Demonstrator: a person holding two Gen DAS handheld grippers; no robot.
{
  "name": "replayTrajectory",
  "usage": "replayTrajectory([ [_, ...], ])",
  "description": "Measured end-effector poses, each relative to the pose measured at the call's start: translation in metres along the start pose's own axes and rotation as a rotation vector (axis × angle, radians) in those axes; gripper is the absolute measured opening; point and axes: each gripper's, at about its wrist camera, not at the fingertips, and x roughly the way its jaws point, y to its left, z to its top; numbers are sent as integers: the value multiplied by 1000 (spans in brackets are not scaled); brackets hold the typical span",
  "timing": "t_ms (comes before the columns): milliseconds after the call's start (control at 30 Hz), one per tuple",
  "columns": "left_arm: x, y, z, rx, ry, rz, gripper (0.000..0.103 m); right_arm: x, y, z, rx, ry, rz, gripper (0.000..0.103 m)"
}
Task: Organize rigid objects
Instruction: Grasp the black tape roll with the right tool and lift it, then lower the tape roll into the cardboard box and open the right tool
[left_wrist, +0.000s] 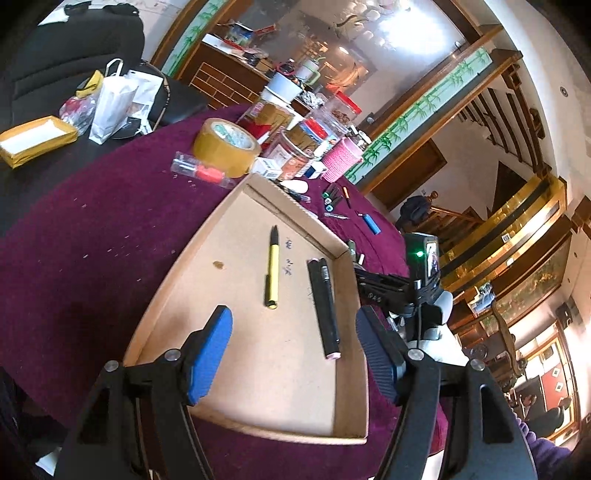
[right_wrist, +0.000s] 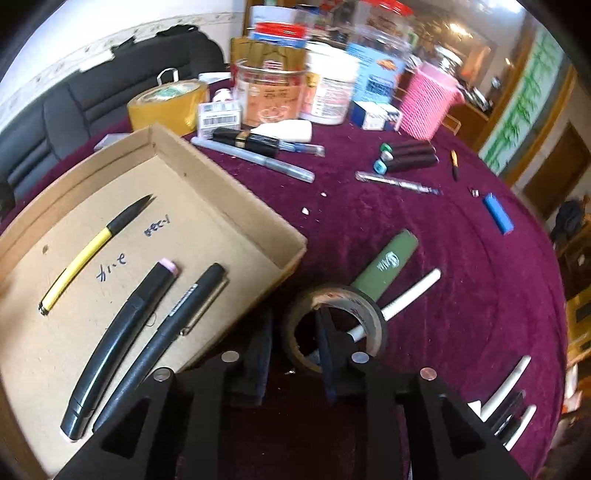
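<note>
A shallow cardboard tray (left_wrist: 177, 295) lies on a purple tablecloth. In it lie a yellow pen (left_wrist: 272, 273) and two black markers (left_wrist: 325, 306). My left gripper (left_wrist: 295, 332) hovers over the tray's near end, open, with nothing gripped between its blue pads (left_wrist: 210, 354). In the right wrist view the same tray (right_wrist: 221, 229) sits at left. Just right of it lies a dark tape roll (right_wrist: 369, 314), resting across a white pen (right_wrist: 410, 295). My right gripper (right_wrist: 291, 317) straddles the roll's near wall, one finger inside the ring. Small gaps show on both sides.
A green marker (right_wrist: 384, 266) lies behind the roll. Loose on the cloth are a silver pen (right_wrist: 255, 158), green-capped markers (right_wrist: 406, 155), a clear pen (right_wrist: 399, 182), a blue cylinder (right_wrist: 498, 214) and white pens (right_wrist: 506, 387). A brown tape roll (right_wrist: 166, 103), jars and a pink cup (right_wrist: 428, 99) crowd the back.
</note>
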Motion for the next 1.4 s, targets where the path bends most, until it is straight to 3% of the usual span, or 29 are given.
replayTrajectory([
  [100,-4,12,-5,-31,2,-6,69,-5,-4,-2,23,-9,-30,11],
  [267,-8,29,-9,-74,0,5,69,-41,6,8,33,-105,-17,11],
  [433,-13,31,-11,-79,-18,-5,69,-60,47,27,-38,-142,78,11],
  [600,-18,30,-13,-75,-21,-23,69,-39,95,41,-109,-103,141,11],
  [733,-23,29,-15,-70,-29,-11,74,-15,117,48,-141,-70,126,11],
  [933,-23,27,-17,-65,-25,-9,76,2,109,67,-108,-64,85,12],
  [967,-23,26,-17,-66,-23,-8,76,3,107,70,-107,-64,75,15],
  [1033,-22,24,-18,-66,-15,-10,76,-1,101,74,-89,-73,87,31],
  [1100,-22,21,-18,-59,-11,-7,77,-14,94,75,-54,-110,118,66],
  [1167,-23,17,-19,-52,-13,0,82,-37,84,69,-25,-176,120,79],
  [1400,-16,1,-23,-34,19,10,86,-98,37,14,31,-305,18,89],
])
